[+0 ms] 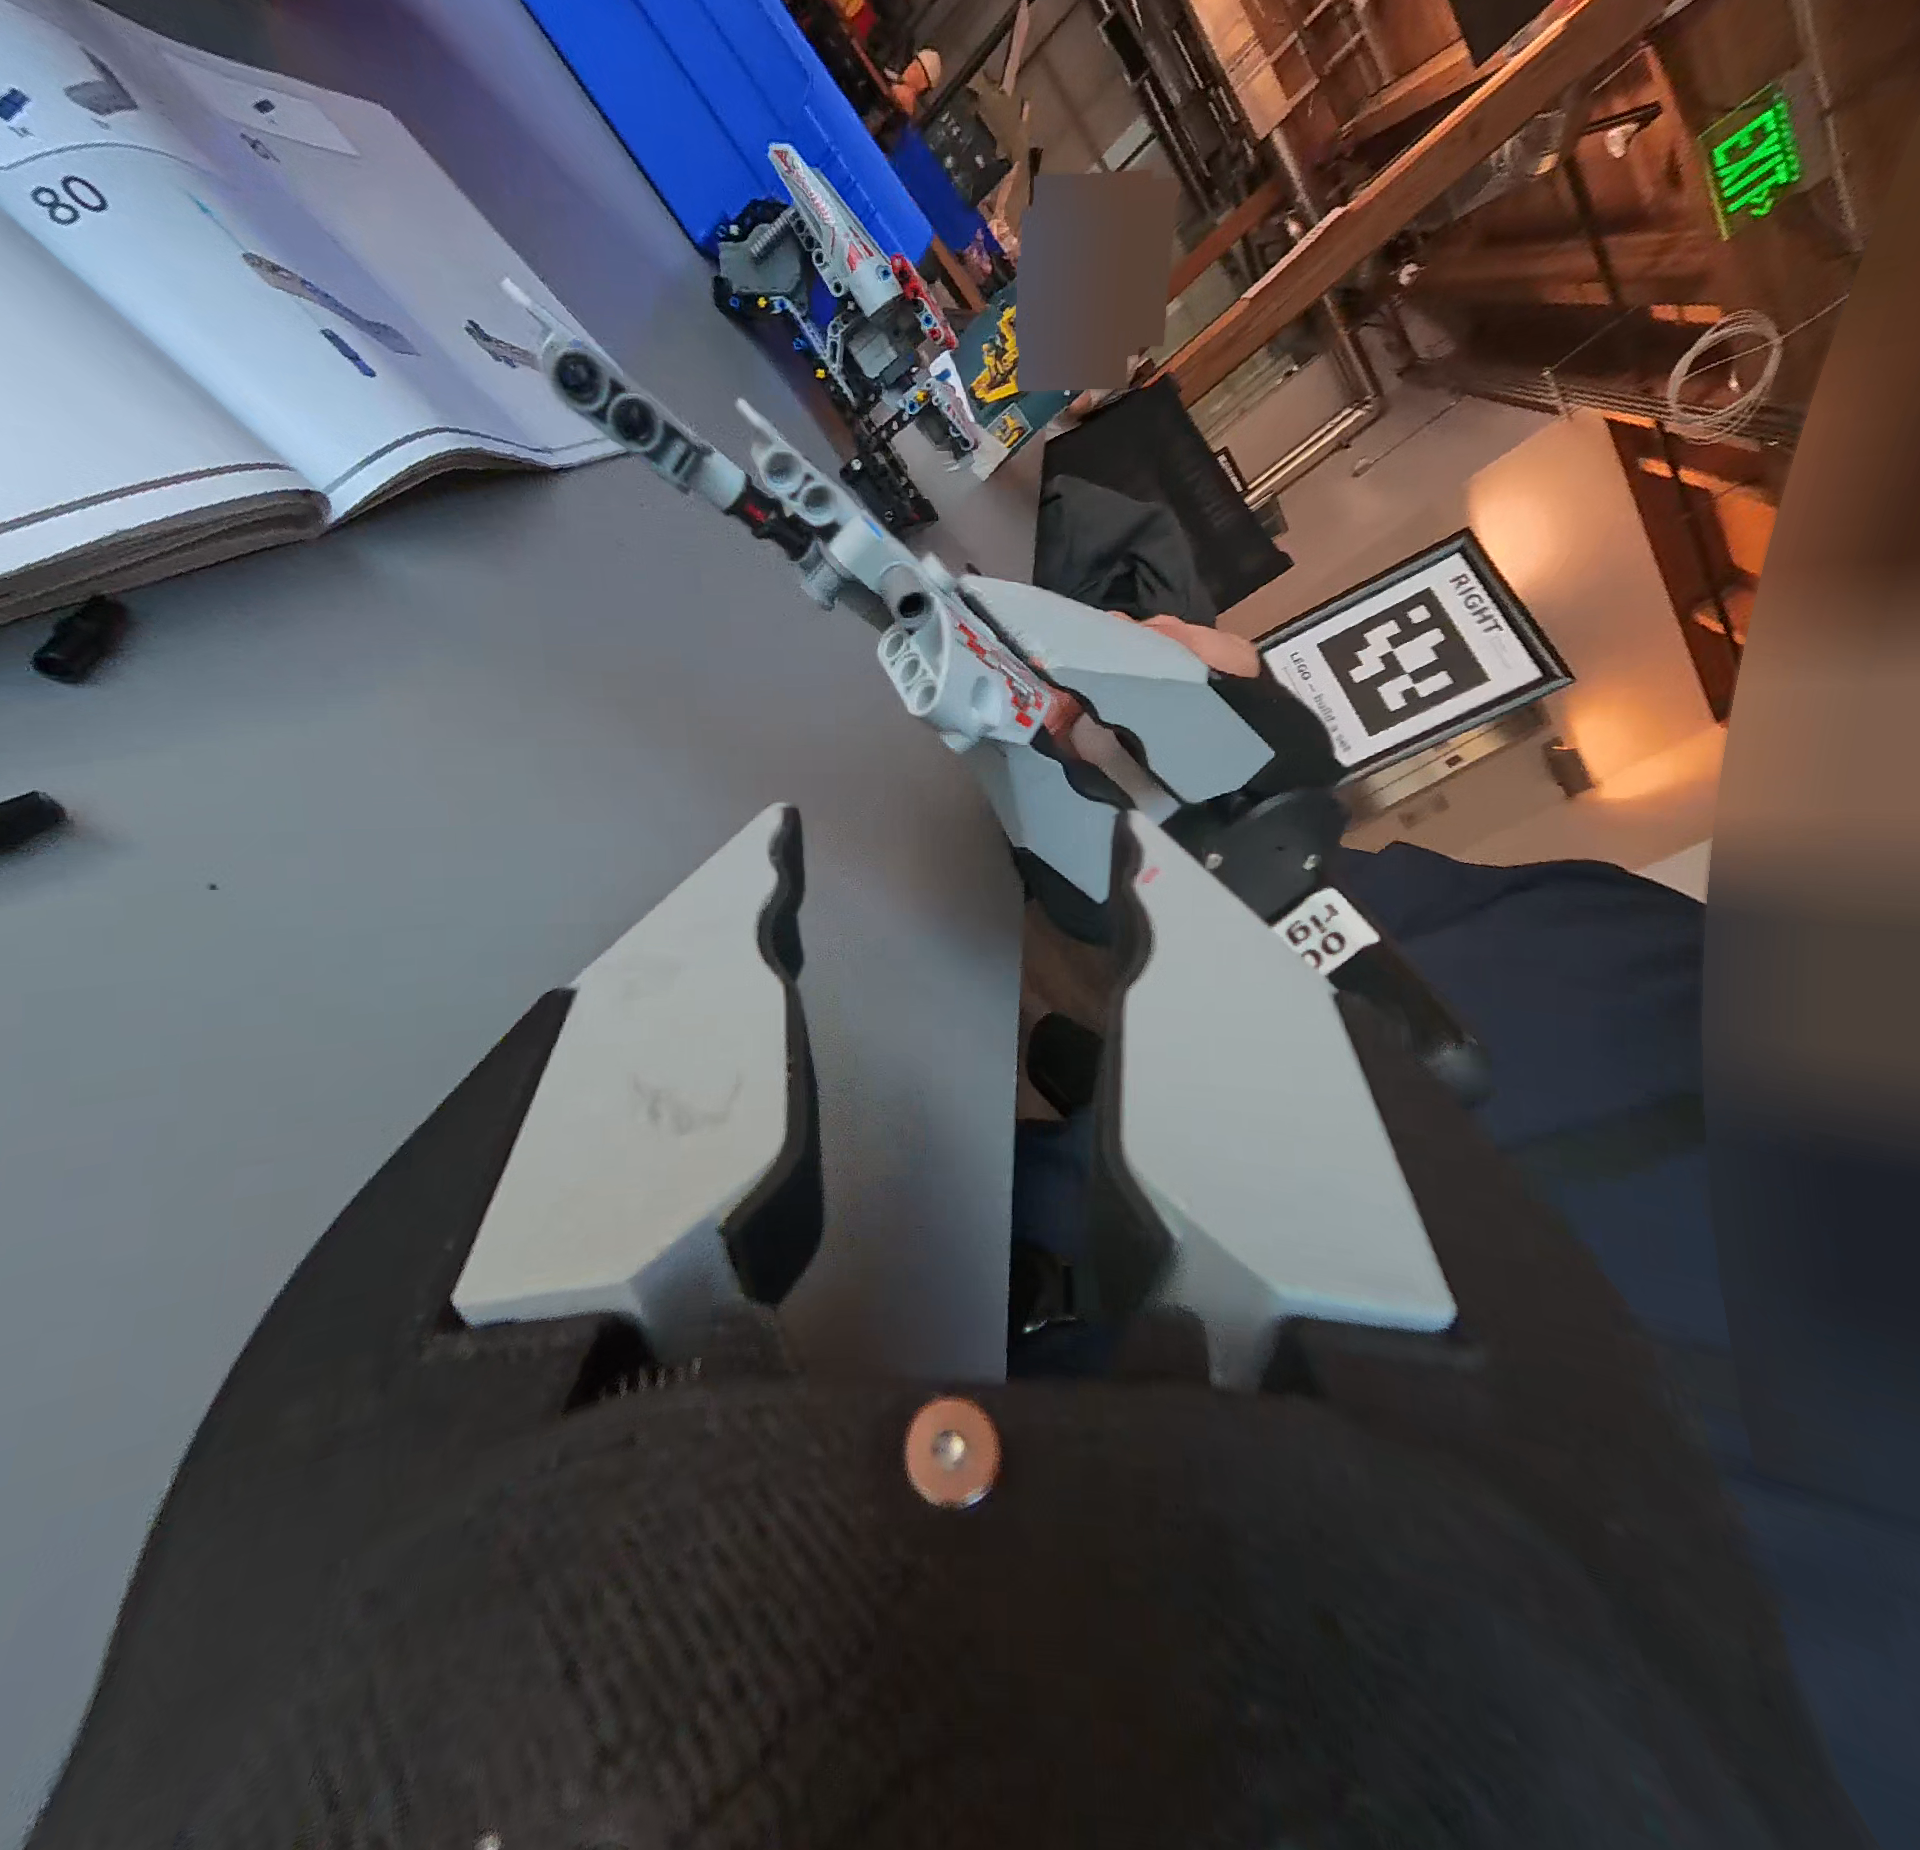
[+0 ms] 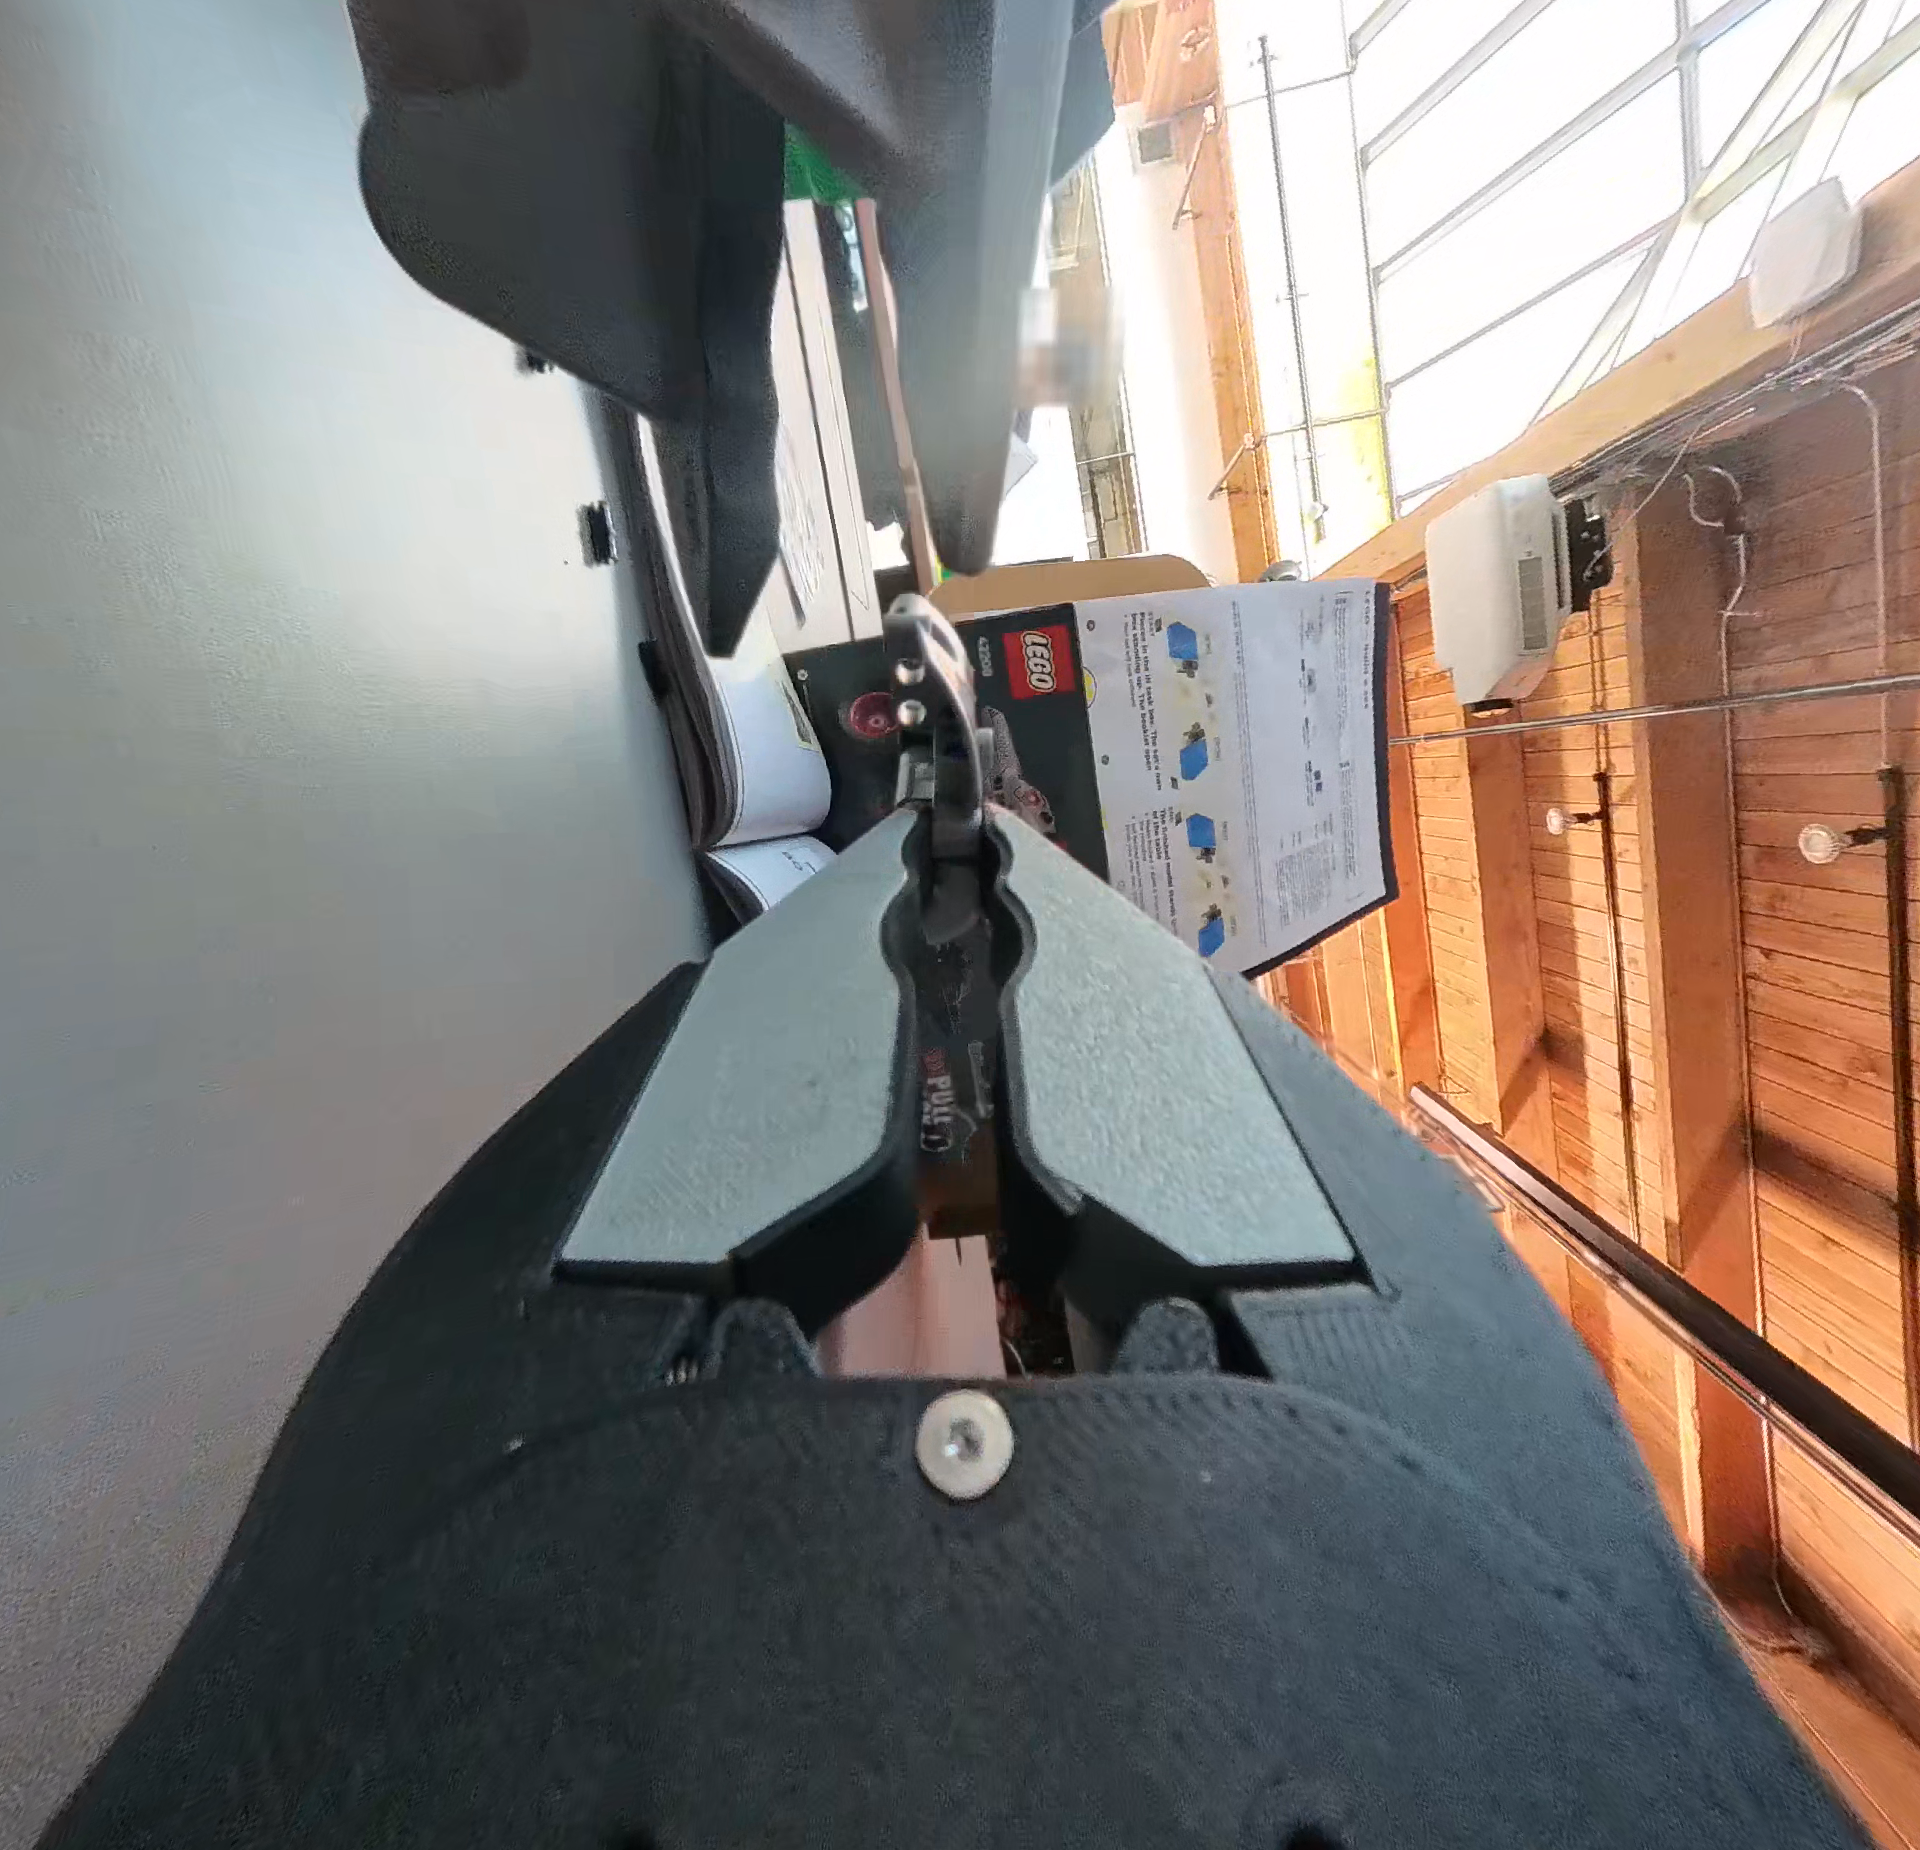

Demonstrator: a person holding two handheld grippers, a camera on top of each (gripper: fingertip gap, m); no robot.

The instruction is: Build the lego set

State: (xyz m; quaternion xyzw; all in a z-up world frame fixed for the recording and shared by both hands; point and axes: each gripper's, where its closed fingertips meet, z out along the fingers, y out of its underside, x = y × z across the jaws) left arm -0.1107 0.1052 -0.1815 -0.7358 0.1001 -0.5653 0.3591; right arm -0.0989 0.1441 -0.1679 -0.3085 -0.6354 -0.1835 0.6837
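Note:
My right gripper (image 2: 951,844) is shut on a long grey and white Lego Technic assembly (image 2: 928,683), which sticks out past the fingertips. In the left wrist view that right gripper (image 1: 1029,694) holds the assembly (image 1: 790,512) by its white, red-marked end, slanting up over the grey table (image 1: 416,865). My left gripper (image 1: 954,844) is open and empty, just below and in front of the right one. It shows blurred at the top of the right wrist view (image 2: 852,595). A partly built Lego model (image 1: 842,283) stands at the table's far side.
An open instruction booklet (image 1: 208,325) lies at the left, with small black Lego pieces (image 1: 78,637) near it. A blue bin (image 1: 707,65) stands behind the model. A Lego box (image 2: 1039,720) and a printed sheet (image 2: 1247,761) stand ahead of the right gripper. A framed marker sign (image 1: 1413,657) is at the right. The left gripper's tips are roughly 5 cm from the right gripper's.

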